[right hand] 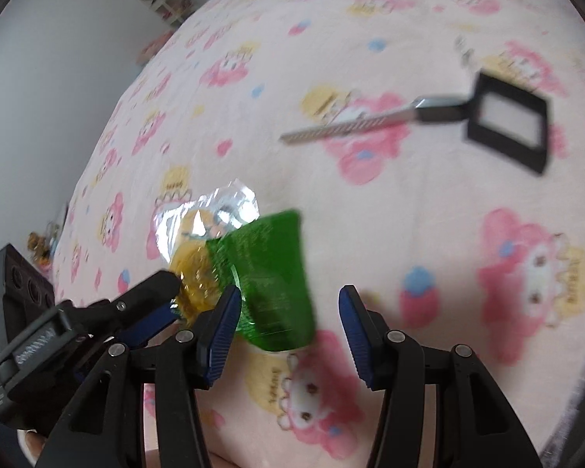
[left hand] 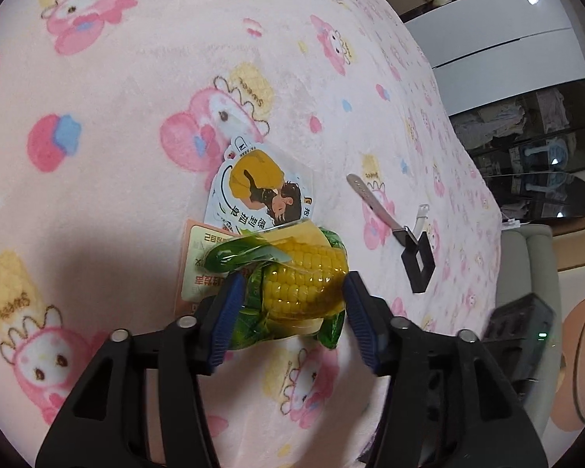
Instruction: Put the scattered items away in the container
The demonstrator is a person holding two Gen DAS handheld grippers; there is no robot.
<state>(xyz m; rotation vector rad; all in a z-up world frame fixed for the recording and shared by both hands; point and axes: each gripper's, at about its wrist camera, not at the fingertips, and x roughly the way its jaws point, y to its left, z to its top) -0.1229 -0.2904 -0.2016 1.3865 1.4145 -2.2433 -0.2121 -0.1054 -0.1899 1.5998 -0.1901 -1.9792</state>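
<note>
A pink fleece blanket (left hand: 144, 58) printed with cartoon bunnies in yellow hats covered the whole surface, which looked like a bed. Beyond its far edge, in the left wrist view, stood a white cabinet (left hand: 499, 43) and a dark glass-fronted unit (left hand: 534, 128) holding folded things; a grey cushioned piece (left hand: 526, 257) sat just past the blanket's edge.

The left gripper (left hand: 292, 300) held a vacuum-packed corn cob (left hand: 304, 280) between its blue-padded fingers (left hand: 226, 312), which pressed on either side of the pack. The cob was bright yellow inside clear wrap with green printed ends, lifted just over the blanket. Right behind it, a round white pouch with a cartoon figure (left hand: 261, 191) and an orange-edged card packet (left hand: 199, 261) lay flat on the blanket, overlapping each other.

Off to the right, well apart from the corn, a watch with a pale strap and a black square case (left hand: 417, 261) lay on the blanket.

The right wrist view was blurred. The right gripper (right hand: 290, 327) hung with its fingers (right hand: 355, 331) spread wide and nothing between them. Just ahead and to its left, the corn pack's green end (right hand: 273, 273) showed, gripped by the other tool. The watch (right hand: 507, 121) lay farther up the blanket.
</note>
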